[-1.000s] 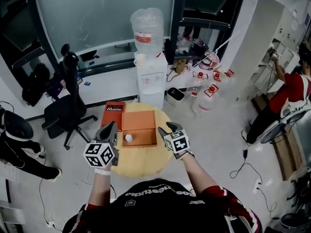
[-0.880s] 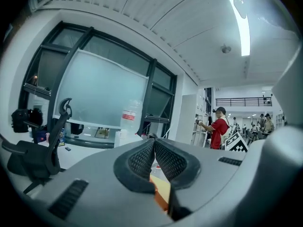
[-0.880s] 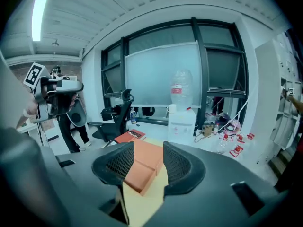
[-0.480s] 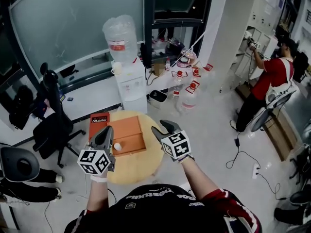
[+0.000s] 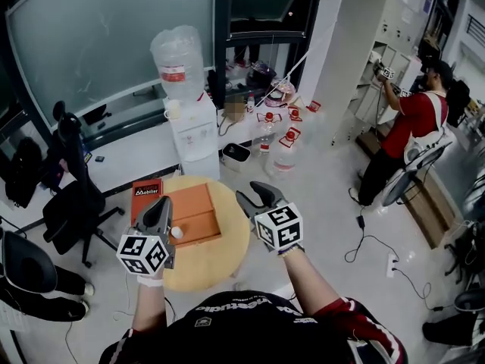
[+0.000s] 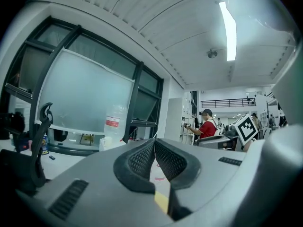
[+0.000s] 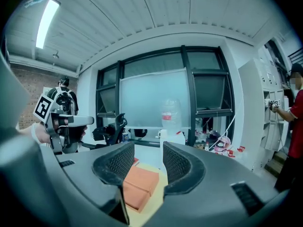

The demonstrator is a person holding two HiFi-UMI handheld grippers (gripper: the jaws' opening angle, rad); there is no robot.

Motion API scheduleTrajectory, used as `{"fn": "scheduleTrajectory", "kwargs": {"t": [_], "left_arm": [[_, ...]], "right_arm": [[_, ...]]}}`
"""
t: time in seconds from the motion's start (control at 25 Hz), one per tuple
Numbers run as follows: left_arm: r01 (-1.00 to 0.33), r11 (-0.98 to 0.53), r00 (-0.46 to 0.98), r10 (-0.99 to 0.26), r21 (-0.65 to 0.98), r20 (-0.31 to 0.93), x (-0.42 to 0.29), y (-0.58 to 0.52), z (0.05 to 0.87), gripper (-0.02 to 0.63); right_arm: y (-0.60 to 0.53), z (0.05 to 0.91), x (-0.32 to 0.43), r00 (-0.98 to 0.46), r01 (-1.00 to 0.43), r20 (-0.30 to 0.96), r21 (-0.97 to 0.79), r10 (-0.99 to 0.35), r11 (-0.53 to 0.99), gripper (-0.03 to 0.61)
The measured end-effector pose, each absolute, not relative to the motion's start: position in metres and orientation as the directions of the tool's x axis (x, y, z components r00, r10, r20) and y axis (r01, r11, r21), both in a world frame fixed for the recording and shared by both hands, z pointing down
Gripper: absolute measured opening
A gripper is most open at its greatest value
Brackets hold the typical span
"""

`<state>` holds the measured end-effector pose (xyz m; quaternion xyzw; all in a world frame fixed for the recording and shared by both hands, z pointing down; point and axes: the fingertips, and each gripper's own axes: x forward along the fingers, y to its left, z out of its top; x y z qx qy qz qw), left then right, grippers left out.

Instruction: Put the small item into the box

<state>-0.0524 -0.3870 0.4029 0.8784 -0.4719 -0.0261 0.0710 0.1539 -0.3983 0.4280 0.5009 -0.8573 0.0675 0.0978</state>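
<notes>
Small white item (image 5: 176, 233) appears to lie inside orange box (image 5: 198, 209). Left claw (image 5: 162, 205) clenched, empty; right claw (image 5: 252, 193) released. Task judged complete.

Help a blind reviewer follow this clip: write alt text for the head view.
Seen from above, a person holds a left gripper and a right gripper over a round wooden table. An open orange box lies on the table, with a small white item inside at its near left corner, beside the left gripper.

Matt orange cardboard box (image 5: 195, 212) on smooth pale wooden table (image 5: 214, 261).
</notes>
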Motion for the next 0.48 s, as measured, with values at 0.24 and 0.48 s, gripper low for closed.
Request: {"fn": "scheduleTrajectory", "kwargs": {"t": [0.24, 0.48], "left_arm": [[-0.835, -0.529, 0.536, -0.844, 0.151, 0.006, -0.056, -0.387, 0.402, 0.018], [-0.85, -0.503, 0.51, -0.86, 0.156, 0.003, -0.068, -0.384, 0.4, 0.018]], "right_arm": [[-0.397, 0.404, 0.158, -0.456, -0.888, 0.143, -0.013, -0.878, 0.459, 0.186], [-0.402, 0.391, 0.146, -0.487, -0.873, 0.118, -0.025, -0.865, 0.488, 0.163]]}}
